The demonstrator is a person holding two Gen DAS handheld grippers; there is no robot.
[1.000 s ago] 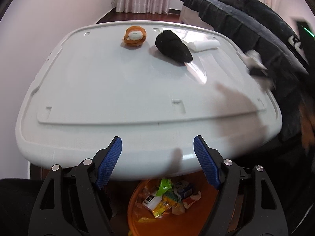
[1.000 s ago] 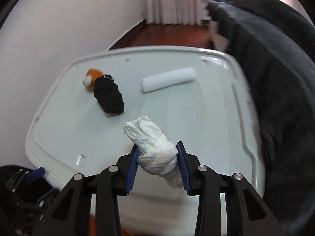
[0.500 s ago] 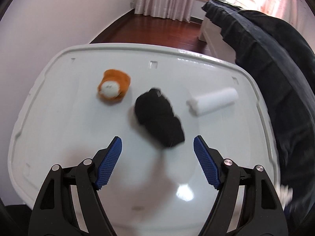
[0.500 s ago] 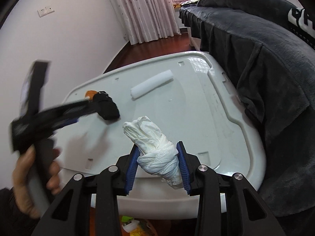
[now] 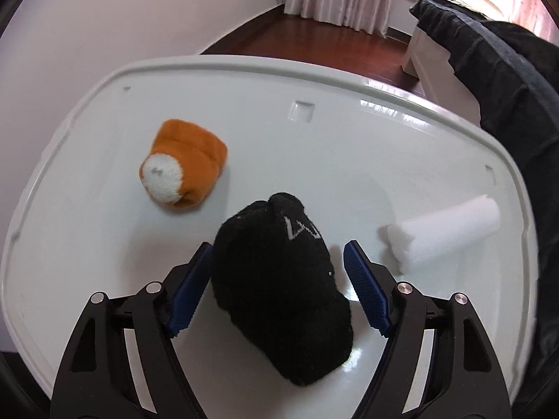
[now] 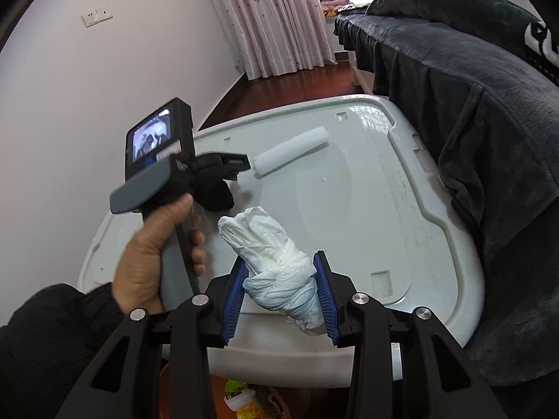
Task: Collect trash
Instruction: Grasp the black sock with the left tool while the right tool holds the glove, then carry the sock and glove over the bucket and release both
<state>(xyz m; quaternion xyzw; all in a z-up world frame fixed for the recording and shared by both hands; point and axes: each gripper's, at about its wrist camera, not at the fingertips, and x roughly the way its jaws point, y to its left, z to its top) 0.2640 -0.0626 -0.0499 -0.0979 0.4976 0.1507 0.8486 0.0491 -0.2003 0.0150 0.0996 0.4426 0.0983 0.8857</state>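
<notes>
- Two grippers show, one in each hand, both over the white lid.
- The right gripper is squeezed tight on a white tissue wad. The wad sits between the blue pads above the near edge of the lid. Its long way runs from the pads up and to the left, with the loose end pointing away from the gripper.
- The left gripper has its jaws wide apart, one on each side of a black sock. The left pad looks right against the sock; the right pad has a small gap.
- The black sock lies on the lid. Its long way runs from near the gripper out toward the far side of the lid. It has small white marks on top, too small to read.
- A left hand holds the left gripper's handle, which has a small lit screen.
- An orange sock with a white end lies on the lid, left of the black sock.
- A white roll lies on the lid, right of the black sock.
- A dark blanket hangs past the right side of the lid, with white letters cut off at the picture's edge.
- Below the near edge of the lid, colourful trash shows.
</notes>
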